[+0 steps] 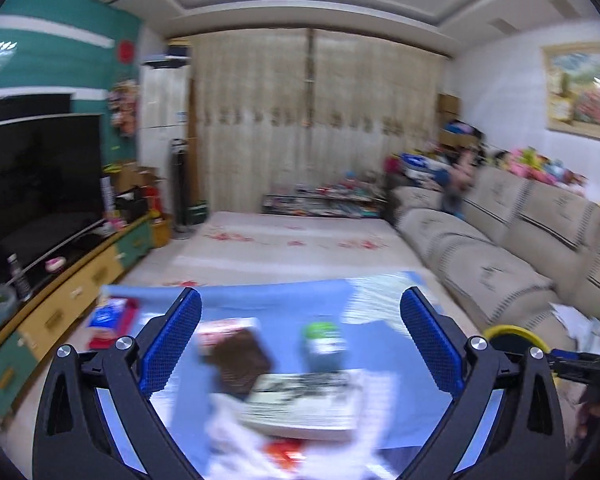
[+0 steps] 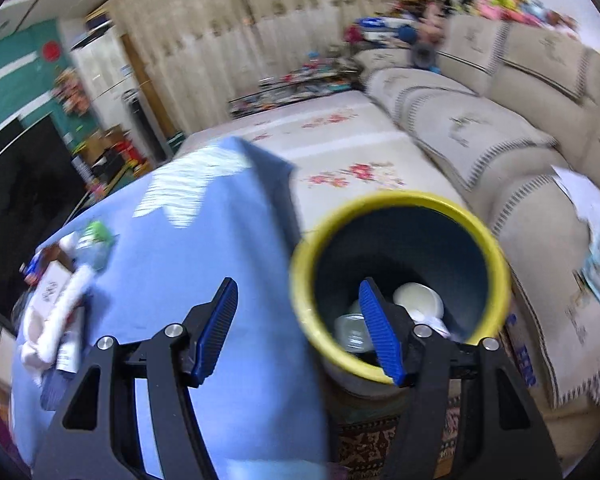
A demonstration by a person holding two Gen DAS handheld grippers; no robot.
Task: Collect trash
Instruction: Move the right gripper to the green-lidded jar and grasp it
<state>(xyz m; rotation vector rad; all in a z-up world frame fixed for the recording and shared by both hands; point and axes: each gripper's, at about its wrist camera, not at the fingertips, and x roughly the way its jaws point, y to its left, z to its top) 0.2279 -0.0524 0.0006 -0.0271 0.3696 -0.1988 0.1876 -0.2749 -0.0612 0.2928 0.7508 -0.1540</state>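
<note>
My left gripper (image 1: 300,300) is open and empty above a blue-covered table (image 1: 280,300). Below it lie a brown packet (image 1: 240,356), a green-capped bottle (image 1: 323,338), a flat printed box (image 1: 304,404) and white tissue (image 1: 236,428). A red-and-blue packet (image 1: 112,320) lies at the table's left. My right gripper (image 2: 296,292) is open and empty at the table's right edge (image 2: 180,280), over the near rim of a yellow-rimmed dark bin (image 2: 400,276). The bin holds white cups and crumpled trash (image 2: 416,300). The table's trash pile (image 2: 64,292) sits far left in the right wrist view.
A beige sofa (image 1: 500,248) runs along the right. A TV (image 1: 36,184) on a low cabinet (image 1: 80,292) stands at the left. A floral mat (image 1: 292,244) covers the floor beyond the table. The bin's rim (image 1: 512,334) shows at the right of the left wrist view.
</note>
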